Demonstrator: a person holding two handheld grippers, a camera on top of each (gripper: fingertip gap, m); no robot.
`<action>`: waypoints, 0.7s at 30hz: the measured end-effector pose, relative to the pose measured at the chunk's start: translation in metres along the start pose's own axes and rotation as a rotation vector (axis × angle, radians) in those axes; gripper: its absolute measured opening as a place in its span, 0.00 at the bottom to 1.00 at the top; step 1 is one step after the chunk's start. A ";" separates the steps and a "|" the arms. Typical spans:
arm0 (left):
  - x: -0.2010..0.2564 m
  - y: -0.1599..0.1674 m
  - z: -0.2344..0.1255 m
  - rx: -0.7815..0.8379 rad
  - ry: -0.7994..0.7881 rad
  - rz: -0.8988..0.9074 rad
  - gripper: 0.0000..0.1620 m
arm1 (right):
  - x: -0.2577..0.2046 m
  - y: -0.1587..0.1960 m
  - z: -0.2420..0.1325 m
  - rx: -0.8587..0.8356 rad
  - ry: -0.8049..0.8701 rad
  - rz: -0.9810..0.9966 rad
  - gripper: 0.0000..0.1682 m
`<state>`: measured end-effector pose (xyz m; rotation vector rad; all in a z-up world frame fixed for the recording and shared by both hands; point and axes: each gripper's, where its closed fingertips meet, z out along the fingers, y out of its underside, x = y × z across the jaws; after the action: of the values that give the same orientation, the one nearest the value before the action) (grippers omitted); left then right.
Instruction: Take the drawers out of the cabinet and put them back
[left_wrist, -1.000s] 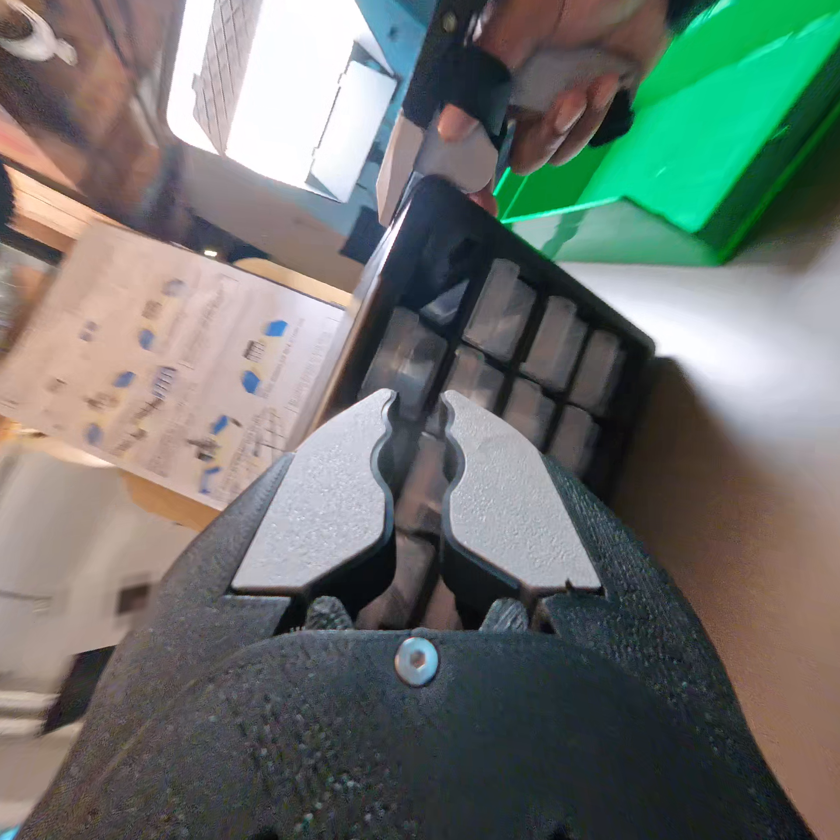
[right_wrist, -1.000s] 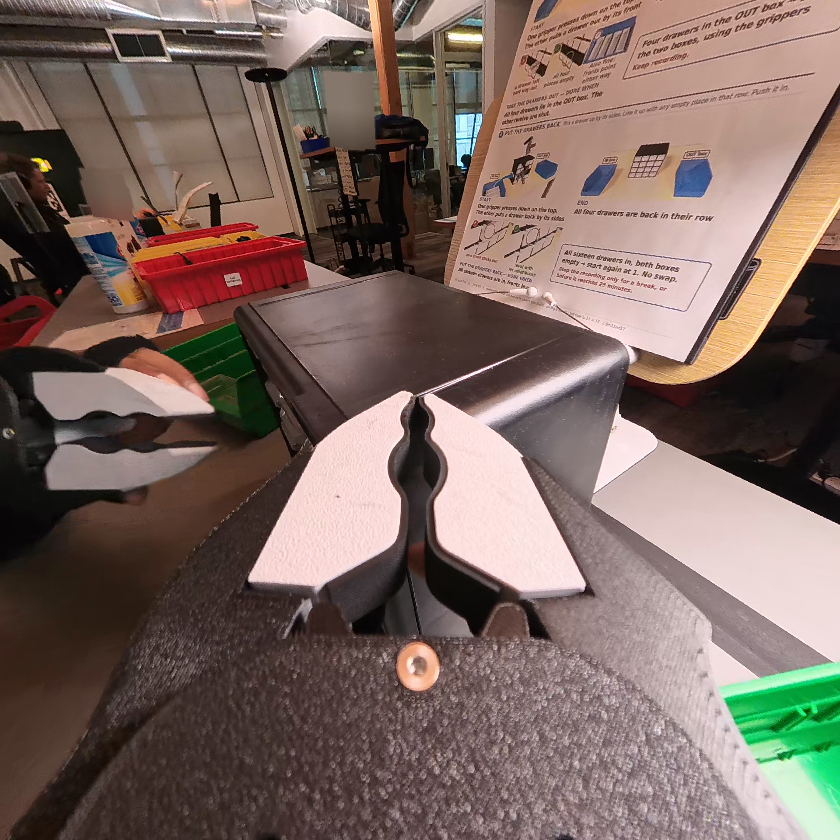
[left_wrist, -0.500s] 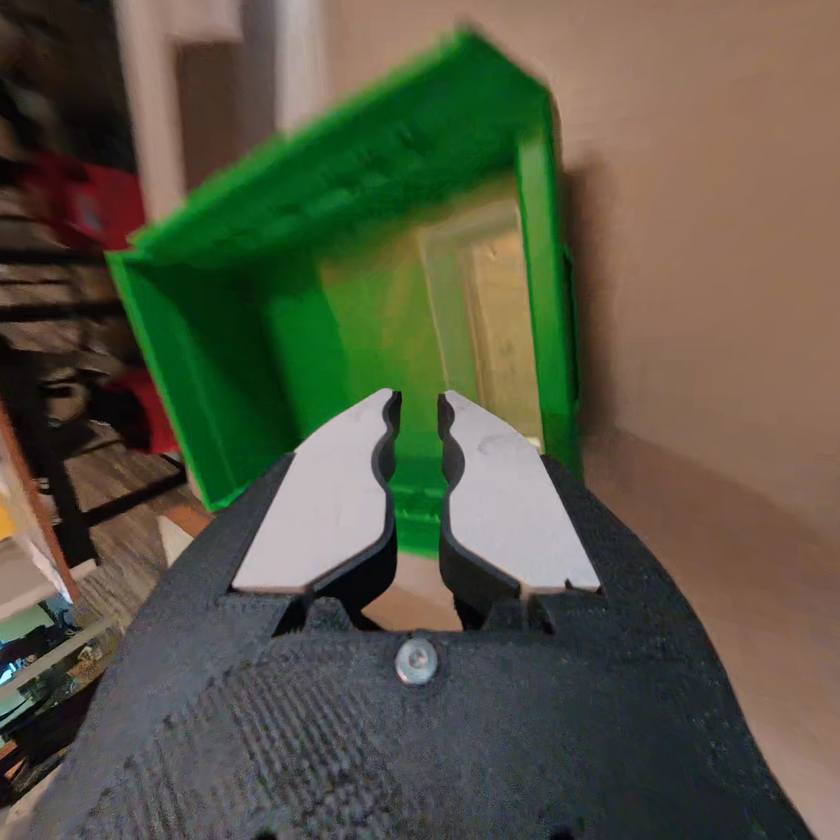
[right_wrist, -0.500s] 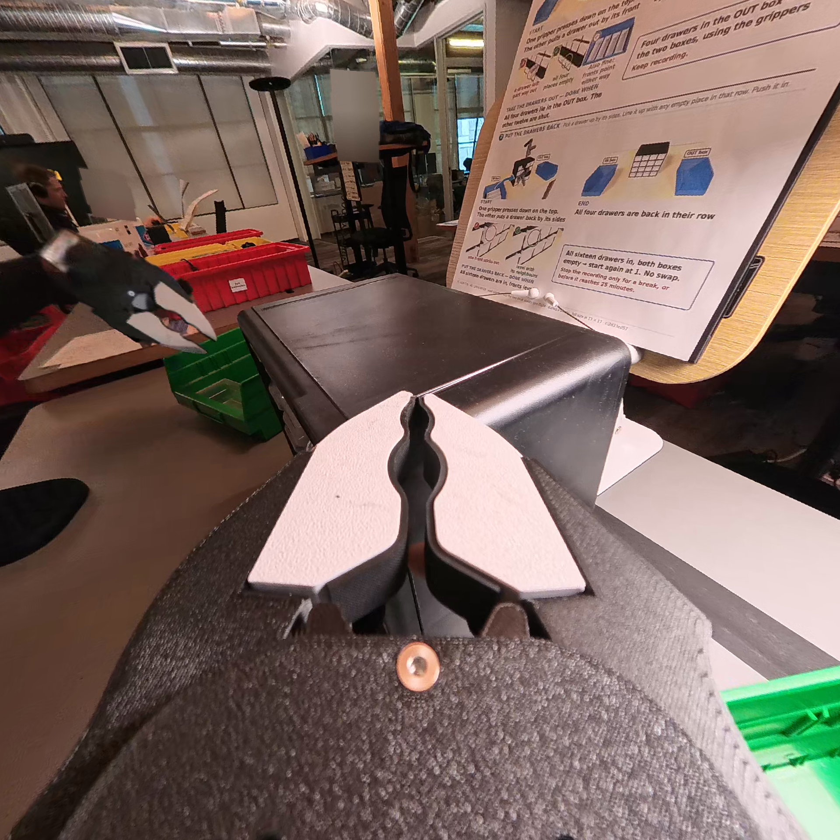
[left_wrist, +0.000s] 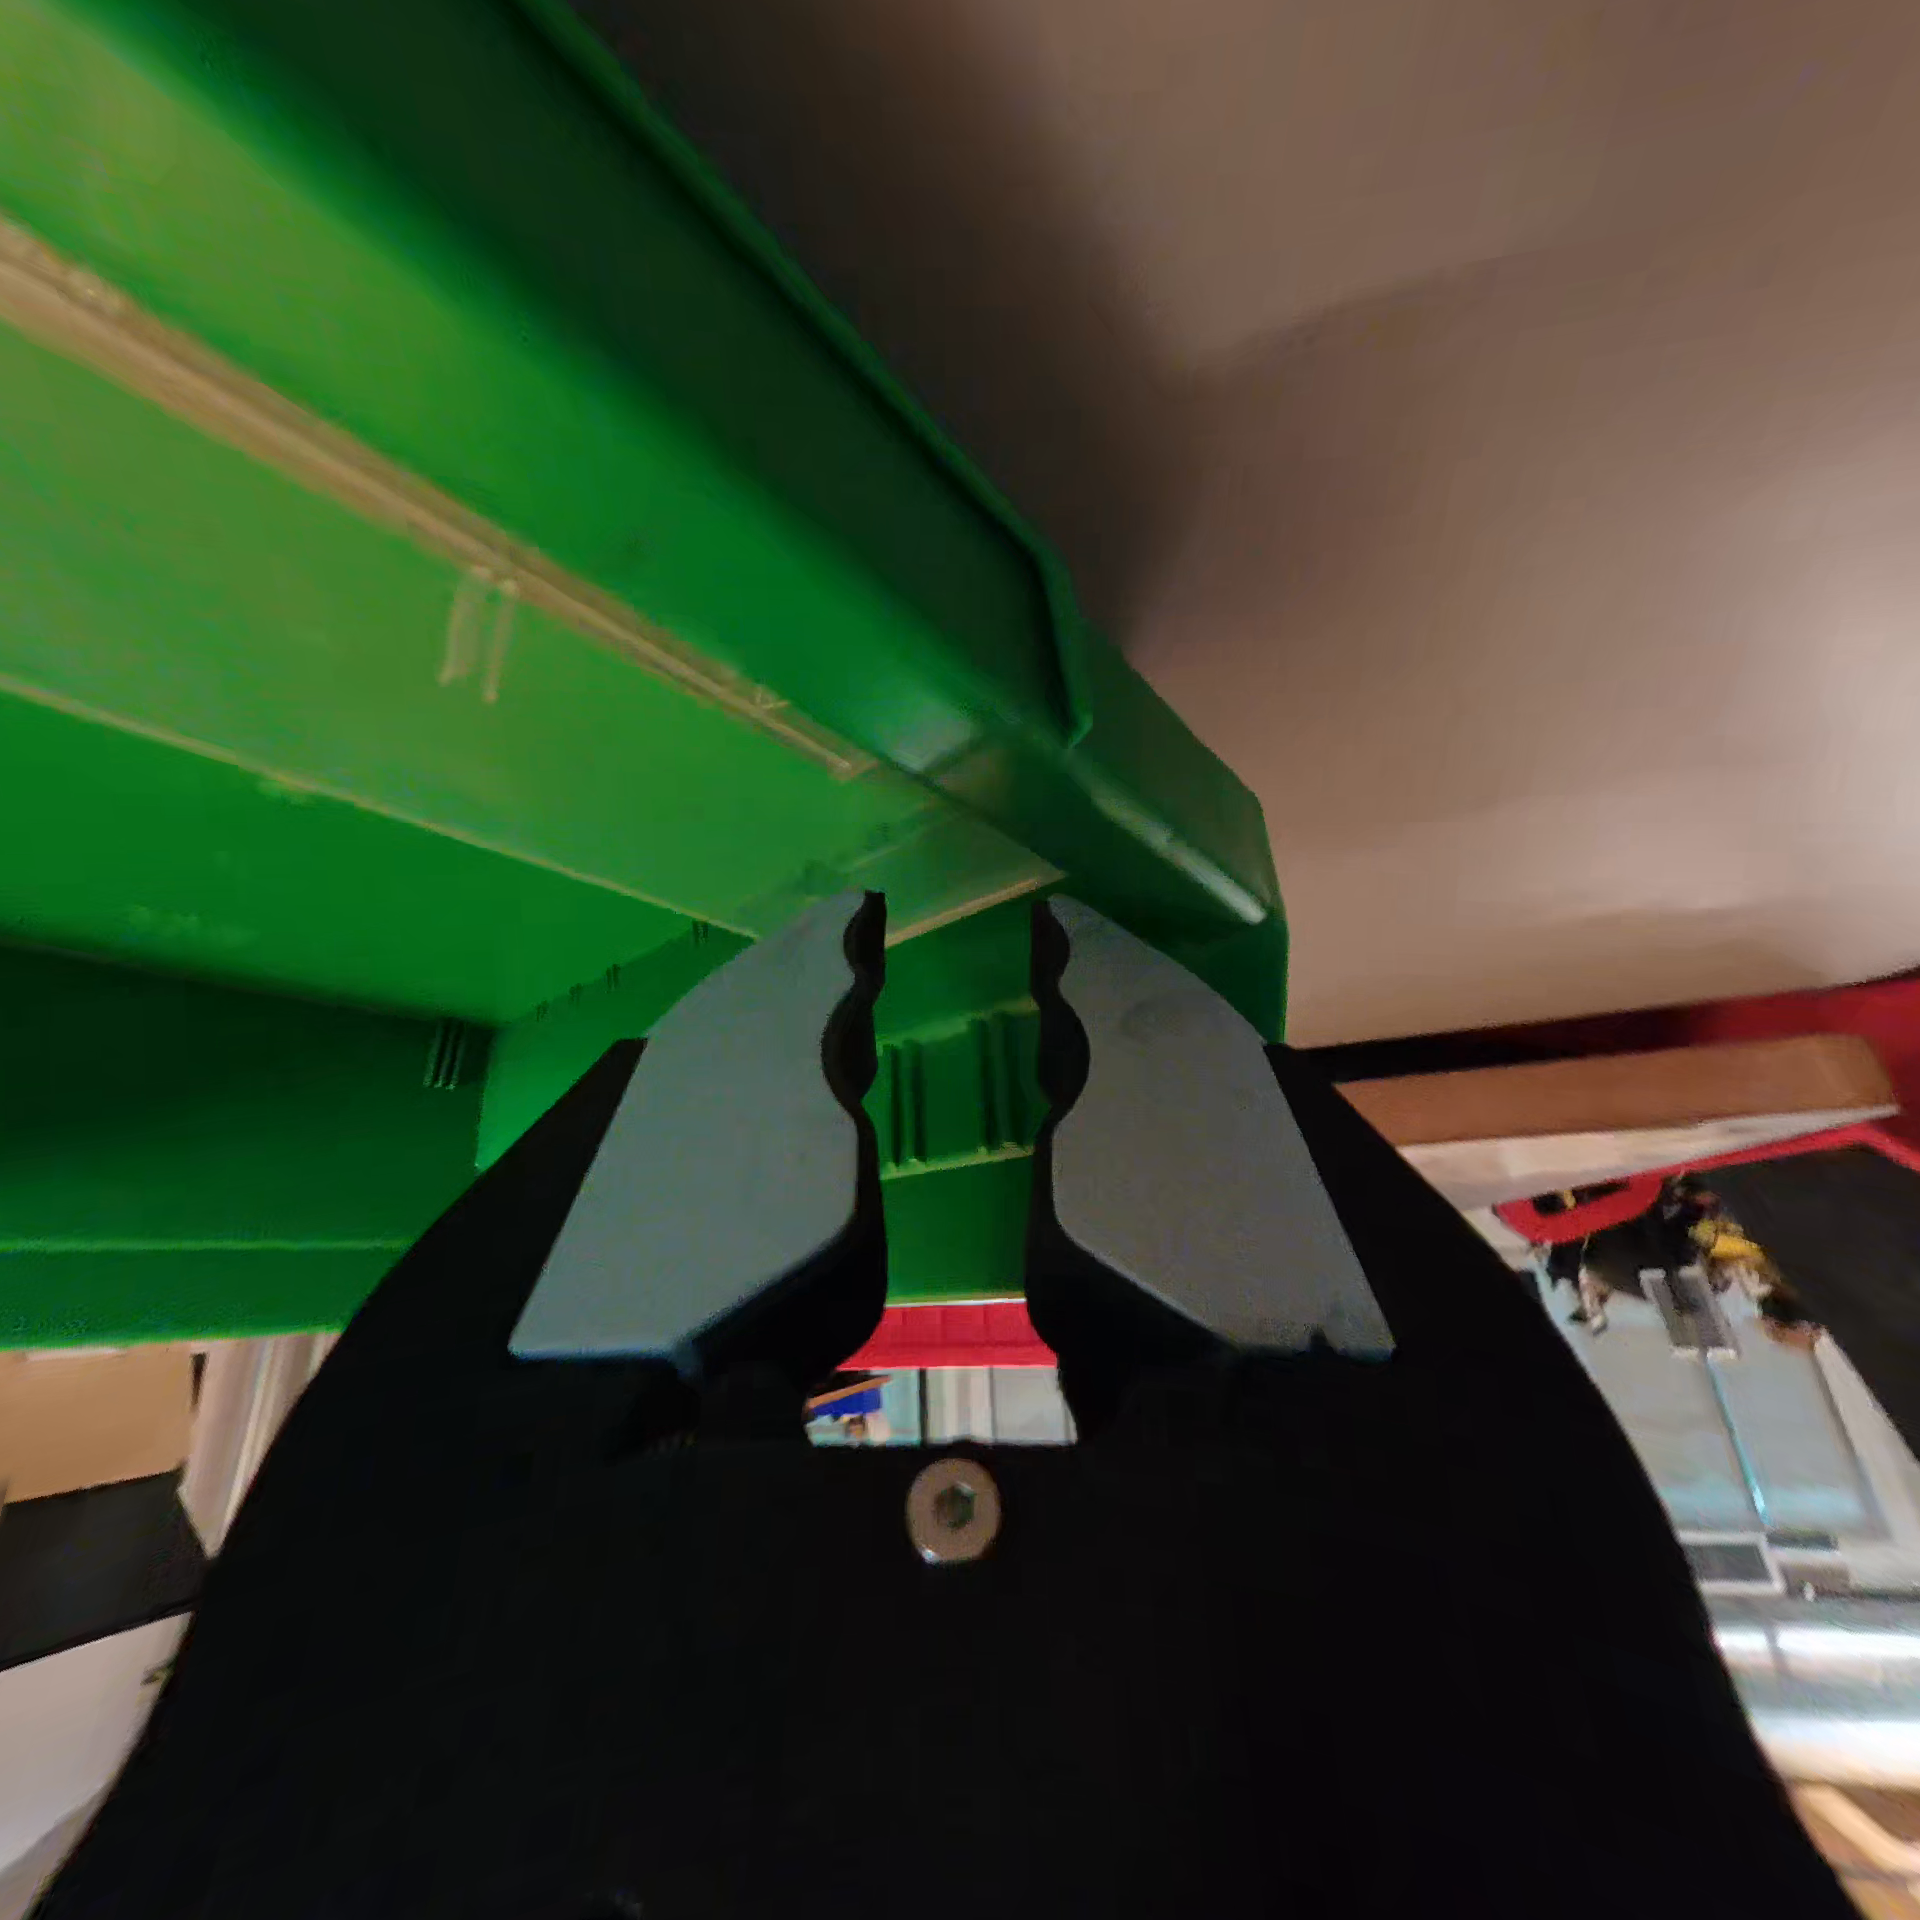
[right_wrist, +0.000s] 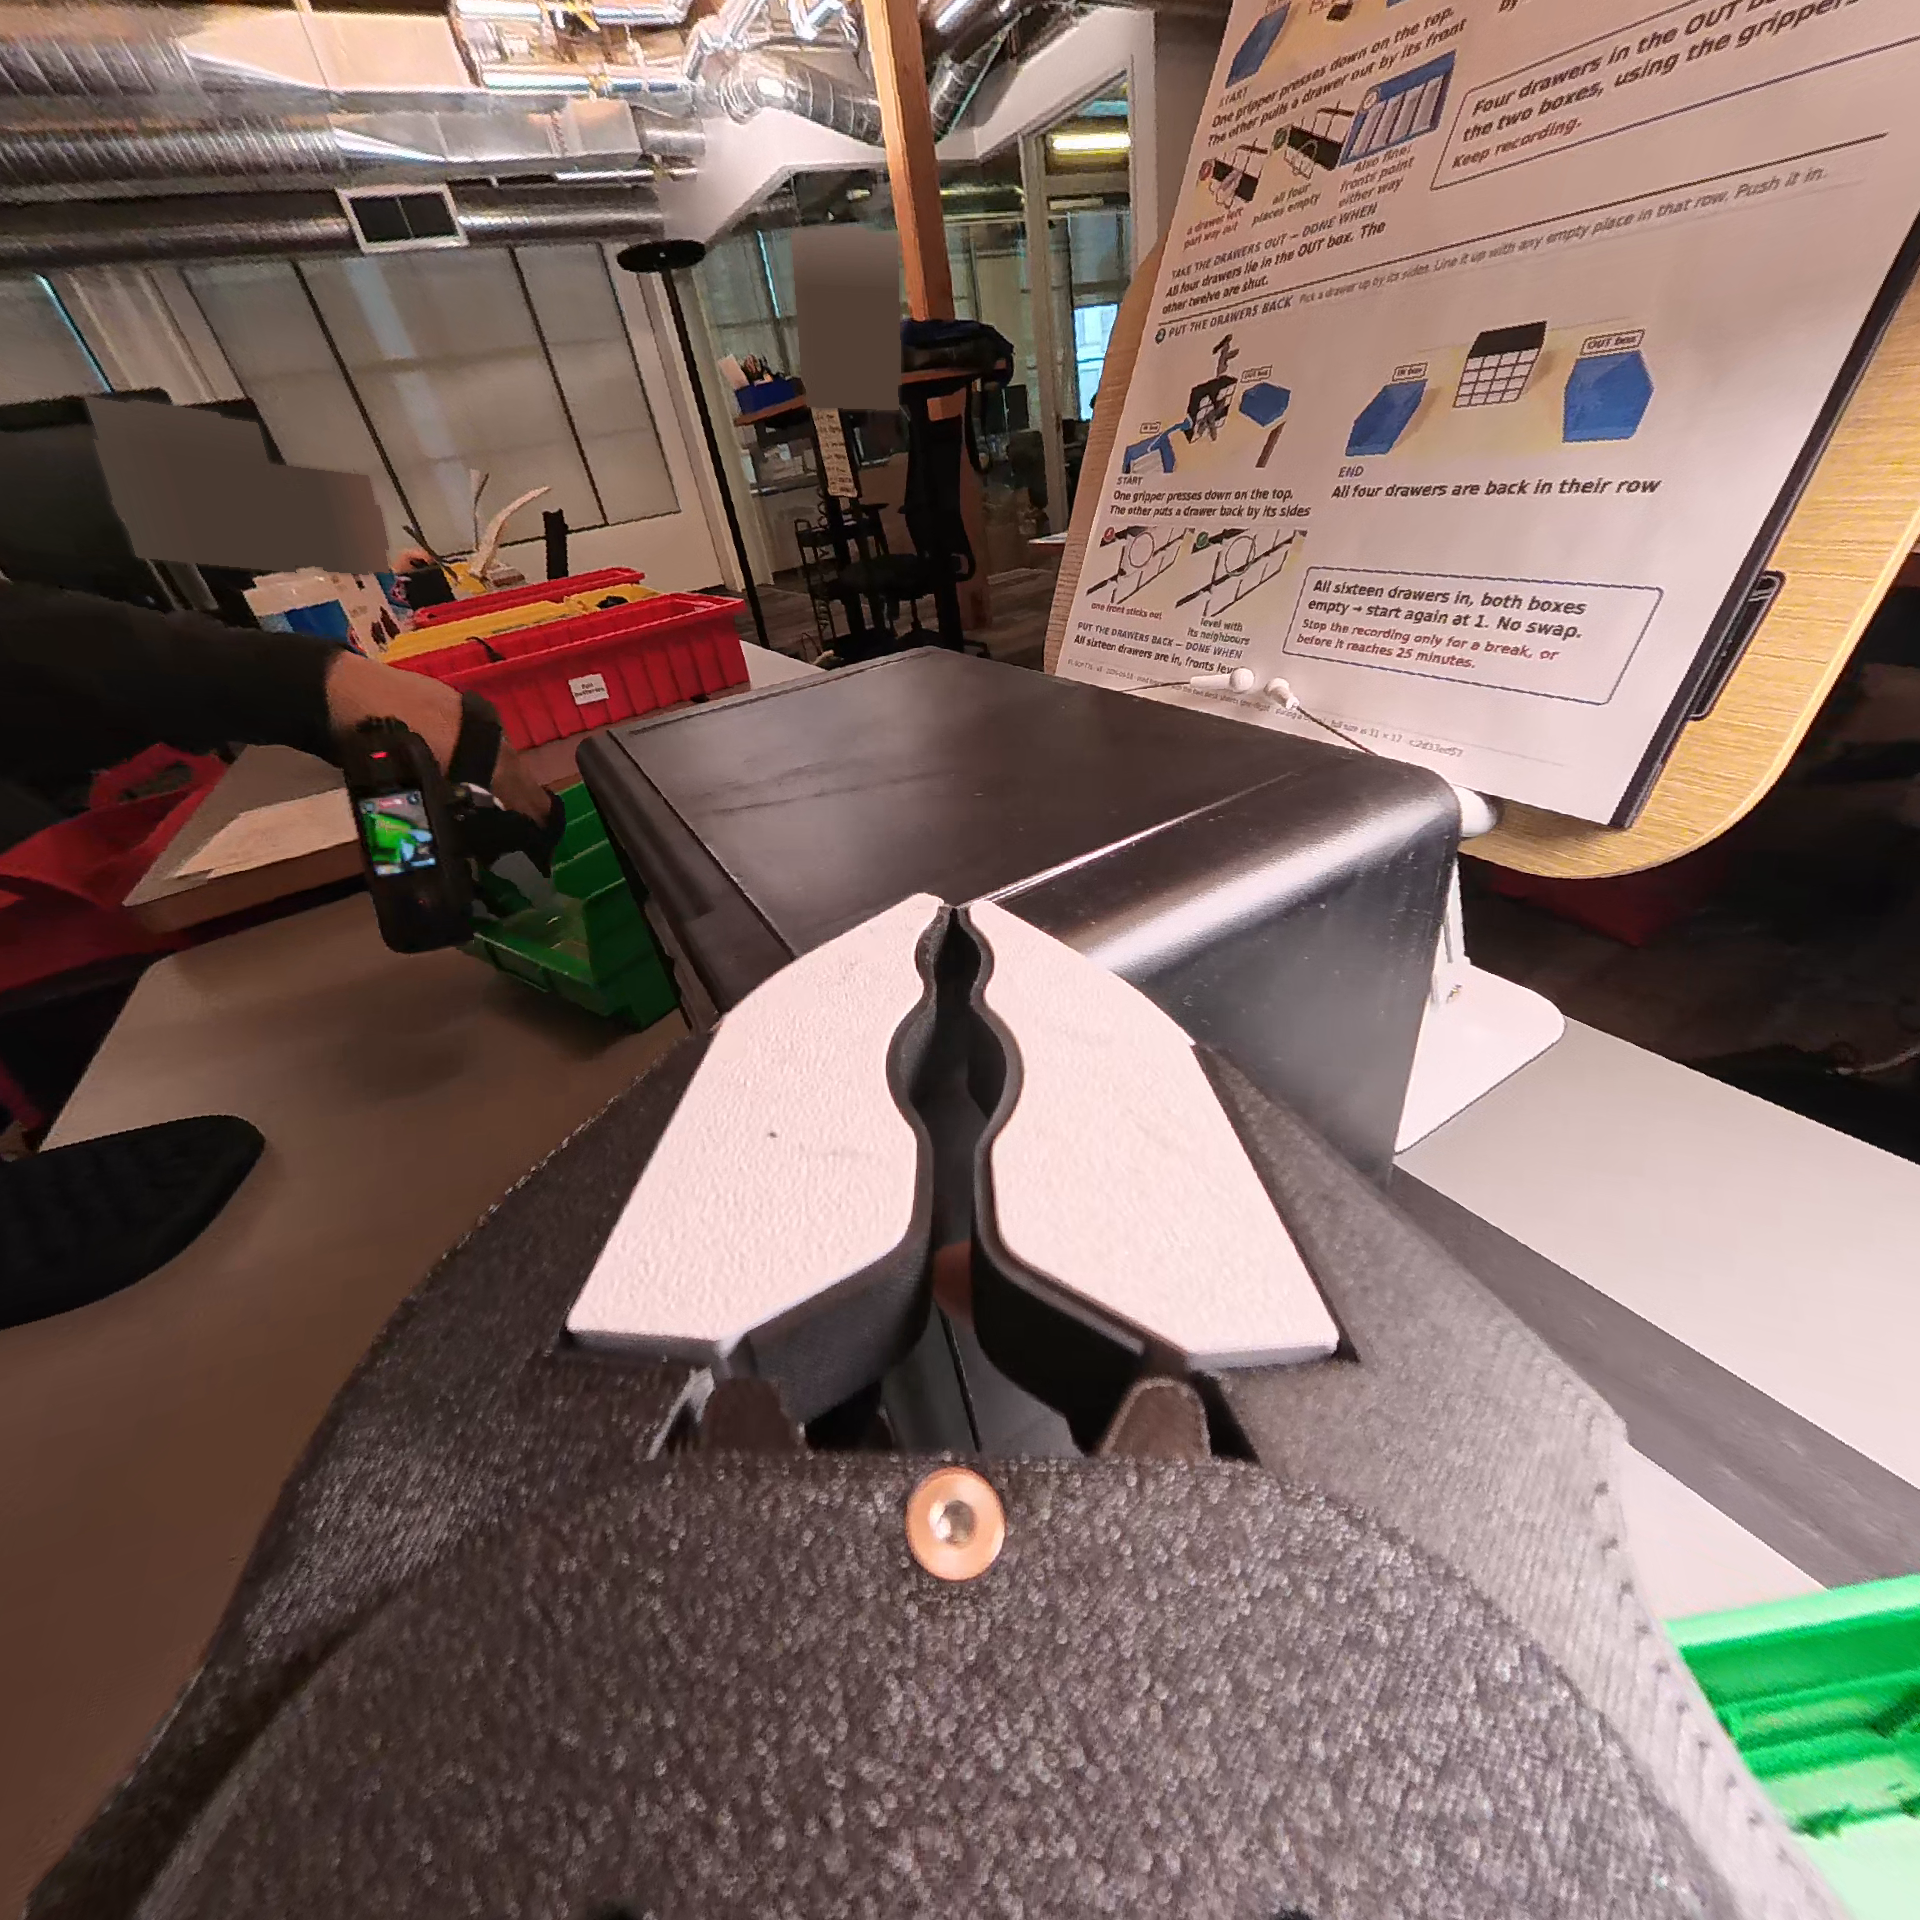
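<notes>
The black drawer cabinet (right_wrist: 987, 790) stands on the table. My right gripper (right_wrist: 951, 916) is shut and empty, its tips resting on the front edge of the cabinet's top. My left gripper (left_wrist: 958, 914) is open and empty, turned over and pointing into a green bin (left_wrist: 520, 364). A clear drawer (left_wrist: 468, 582) seems to lie in that bin, seen as pale blurred edges. In the right wrist view the left gripper (right_wrist: 509, 831) is held by a hand over the green bin (right_wrist: 592, 935) just left of the cabinet. The cabinet's drawer front is hidden.
A second green bin (right_wrist: 1818, 1714) sits at the lower right. An instruction board (right_wrist: 1455, 416) leans behind the cabinet. Red bins (right_wrist: 592, 665) stand on a farther table. A black padded object (right_wrist: 104, 1195) lies on the brown table (right_wrist: 364, 1091) at the left.
My left gripper swung away from the cabinet's drawer front to the green bin at the left, turning over, and its jaws opened slightly. My right gripper has stayed on the cabinet top.
</notes>
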<state>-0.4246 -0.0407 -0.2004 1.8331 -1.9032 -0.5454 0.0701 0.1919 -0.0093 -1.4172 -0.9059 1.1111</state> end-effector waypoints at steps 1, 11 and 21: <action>0.001 0.000 0.002 -0.016 0.011 0.023 0.17 | 0.000 0.000 0.000 0.000 0.000 -0.001 0.00; -0.001 -0.017 -0.003 0.227 0.157 -0.213 0.16 | 0.000 0.000 0.000 -0.001 -0.005 -0.003 0.00; -0.032 -0.048 -0.025 0.644 0.176 -0.617 0.13 | 0.000 0.000 0.000 0.003 -0.004 0.000 0.00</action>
<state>-0.3699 -0.0106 -0.2085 2.7982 -1.4636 0.0872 0.0702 0.1920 -0.0092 -1.4132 -0.9071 1.1155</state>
